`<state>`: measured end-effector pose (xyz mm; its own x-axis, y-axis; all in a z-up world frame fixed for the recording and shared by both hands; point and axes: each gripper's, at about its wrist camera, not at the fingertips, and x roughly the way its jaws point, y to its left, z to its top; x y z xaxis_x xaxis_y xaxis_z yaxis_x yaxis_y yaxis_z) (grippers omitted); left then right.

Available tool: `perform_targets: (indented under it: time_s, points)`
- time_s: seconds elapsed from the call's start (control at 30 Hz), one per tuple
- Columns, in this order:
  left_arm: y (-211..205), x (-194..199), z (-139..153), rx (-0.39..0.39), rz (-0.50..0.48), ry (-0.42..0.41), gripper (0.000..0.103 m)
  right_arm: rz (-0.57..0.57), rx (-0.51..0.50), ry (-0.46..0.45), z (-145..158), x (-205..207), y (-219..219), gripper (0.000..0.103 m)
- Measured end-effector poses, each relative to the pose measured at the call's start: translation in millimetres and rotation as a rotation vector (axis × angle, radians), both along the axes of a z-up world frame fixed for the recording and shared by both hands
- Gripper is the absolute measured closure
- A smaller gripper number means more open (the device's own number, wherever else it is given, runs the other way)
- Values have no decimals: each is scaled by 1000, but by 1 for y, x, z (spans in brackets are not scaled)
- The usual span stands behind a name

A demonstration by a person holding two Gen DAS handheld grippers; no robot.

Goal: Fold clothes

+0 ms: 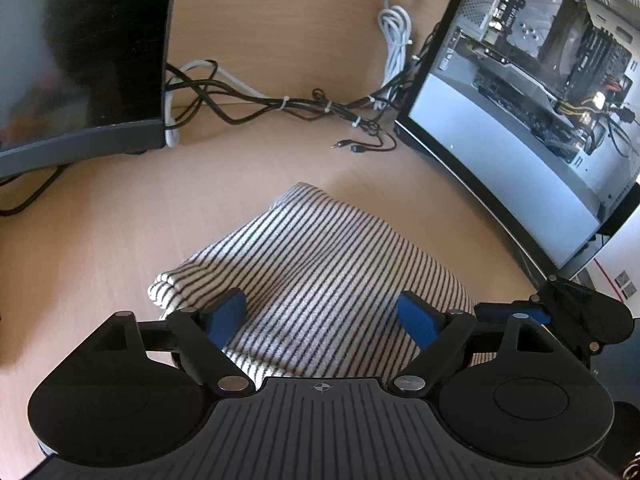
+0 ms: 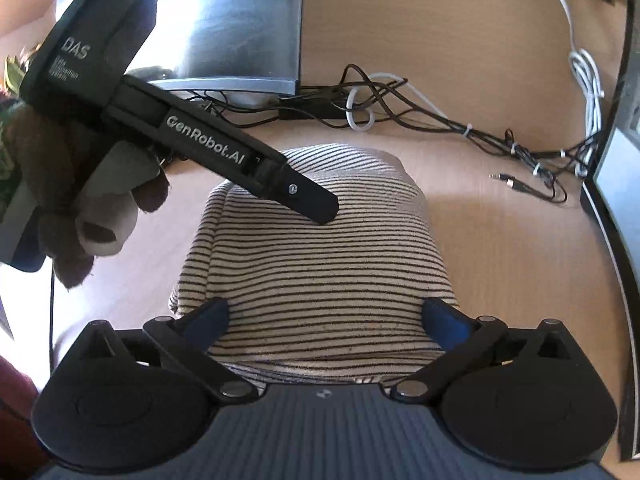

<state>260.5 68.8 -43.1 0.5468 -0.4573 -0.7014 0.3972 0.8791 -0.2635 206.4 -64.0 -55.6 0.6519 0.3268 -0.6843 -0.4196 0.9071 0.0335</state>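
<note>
A folded cream garment with thin dark stripes (image 1: 320,256) lies on the wooden desk (image 1: 100,240). My left gripper (image 1: 320,316) is open over its near part, with the blue pads (image 1: 224,320) wide apart and cloth below them. My right gripper (image 2: 326,316) is open too, and its blue pads (image 2: 444,320) stand at either side of the garment's (image 2: 316,264) near edge without pinching it. In the right wrist view the left gripper (image 2: 316,204) comes in from the upper left, and its black fingertip rests on the top of the fold.
A dark monitor (image 1: 80,60) stands at the back left. A computer case with a glass side (image 1: 540,100) lines the right. Tangled black cables (image 1: 300,104), a white cable coil (image 1: 396,32) and a loose jack plug (image 1: 352,146) lie behind the garment. A brown and grey plush thing (image 2: 80,208) sits by the left gripper's handle.
</note>
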Motion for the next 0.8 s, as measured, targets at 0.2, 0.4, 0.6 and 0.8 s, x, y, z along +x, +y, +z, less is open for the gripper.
perform_targets:
  time_s: [0.2,0.4,0.6,0.8]
  points:
    - [-1,3,-1,0,-11,0,10,3,29,48,0,6,-3,0]
    - [31,9,10,-143,64,51,15,26,5,13,12,10,-9,0]
    - [81,-15,25,-228,245,61,8,98,-102,-117,27,-4,17,43]
    - [106,-43,18,-216,332,101,8,151,-227,-122,15,0,45,43]
